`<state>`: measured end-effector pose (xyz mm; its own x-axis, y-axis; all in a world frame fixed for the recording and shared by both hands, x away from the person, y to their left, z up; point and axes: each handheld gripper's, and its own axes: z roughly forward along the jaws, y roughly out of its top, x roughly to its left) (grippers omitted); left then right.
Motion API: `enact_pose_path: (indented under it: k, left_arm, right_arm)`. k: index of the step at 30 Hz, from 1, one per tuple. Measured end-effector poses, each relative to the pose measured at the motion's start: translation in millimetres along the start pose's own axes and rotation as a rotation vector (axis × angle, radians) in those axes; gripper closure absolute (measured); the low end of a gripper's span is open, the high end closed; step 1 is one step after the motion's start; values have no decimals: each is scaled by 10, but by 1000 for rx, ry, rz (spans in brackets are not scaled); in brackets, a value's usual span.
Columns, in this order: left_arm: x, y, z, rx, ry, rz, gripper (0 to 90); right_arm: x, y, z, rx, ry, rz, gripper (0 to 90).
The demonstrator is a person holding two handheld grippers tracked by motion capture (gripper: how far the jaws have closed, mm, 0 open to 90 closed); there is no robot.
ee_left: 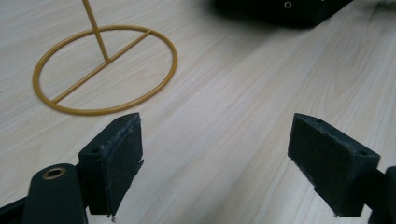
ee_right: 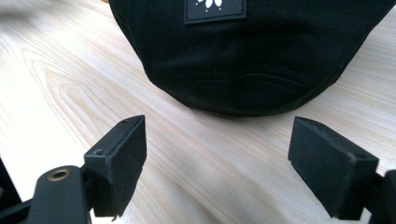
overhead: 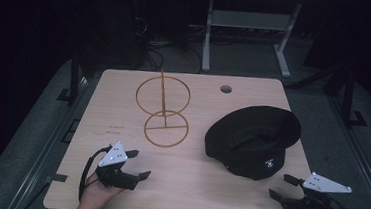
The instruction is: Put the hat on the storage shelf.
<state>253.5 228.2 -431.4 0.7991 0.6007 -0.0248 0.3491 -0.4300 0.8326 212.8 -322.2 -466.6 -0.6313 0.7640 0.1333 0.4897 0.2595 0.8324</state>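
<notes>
Both grippers are black: left gripper (overhead: 137, 164) and right gripper (overhead: 283, 187) carry grey three-cornered plates, trailing black cables, brass-ringed screw holes.

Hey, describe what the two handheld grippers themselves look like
Both the left gripper and right gripper are black, each with two blocky flat-faced jaws, a grey three-cornered plate dotted with small white marks on top, and a black cable trailing back. No sleeves visible.

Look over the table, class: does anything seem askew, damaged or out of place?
The black hat lies upturned on the table, opening up, beside the upright gold wire stand, not on it. Nothing looks damaged or spilled.
</notes>
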Motion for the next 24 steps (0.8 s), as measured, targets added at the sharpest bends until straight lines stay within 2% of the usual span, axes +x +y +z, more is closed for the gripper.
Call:
enact_pose_path:
  k: [3,10,15,22,24]
  left_arm:
    - [-29,27,32,-3,-23,9,205]
    - [-99,143,68,-17,-60,25,196]
    - [-192,277,93,-17,-94,69,196]
    - [-353,550,176,-27,-146,135,193]
    - [-377,591,195,-29,-151,142,192]
  right_arm:
    - [-20,-7,-7,-3,3,5,181]
    - [-3,-25,-49,-14,0,9,173]
    - [-6,-10,-75,-29,5,15,171]
    - [0,-6,-78,-31,8,19,161]
    - [1,-1,-72,-26,10,20,157]
